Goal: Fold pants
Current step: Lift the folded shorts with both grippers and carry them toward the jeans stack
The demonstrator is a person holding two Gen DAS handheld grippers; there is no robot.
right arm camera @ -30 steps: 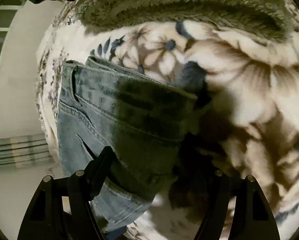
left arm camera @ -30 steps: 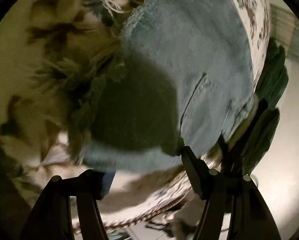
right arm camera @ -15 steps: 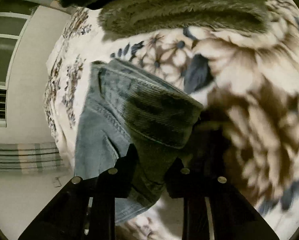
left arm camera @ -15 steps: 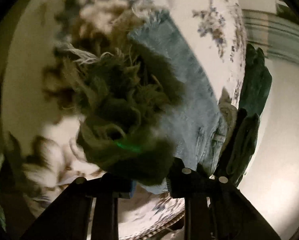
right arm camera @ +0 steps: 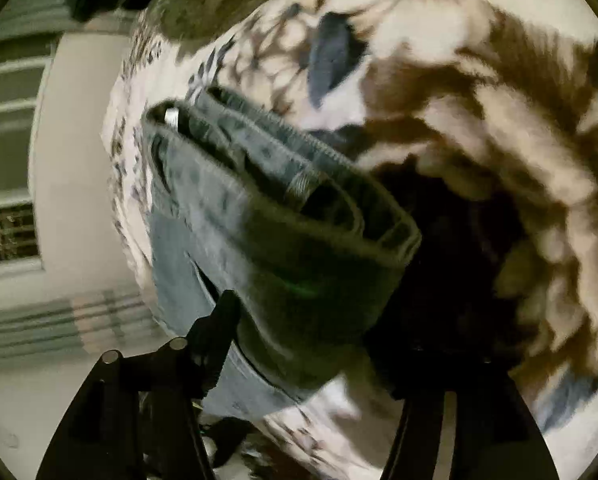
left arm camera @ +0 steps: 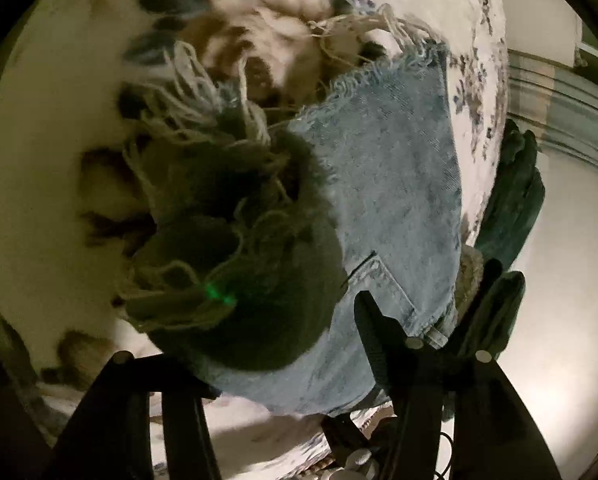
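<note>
Left-wrist view is showing me the jeans [left arm camera: 395,200] lying on a floral blanket [left arm camera: 39,160], their frayed hem [left arm camera: 203,112] bunching just ahead of my left gripper [left arm camera: 275,364], whose fingers are standing spread around the denim. A dark green garment [left arm camera: 511,192] is hanging just beyond the jeans at the blanket's edge, with pale floor [left arm camera: 559,280] past it. My right gripper [right arm camera: 319,344] is also sitting spread, the jeans' waistband [right arm camera: 299,184] lying between its fingers. A window [right arm camera: 7,232] is showing well beyond the jeans.
</note>
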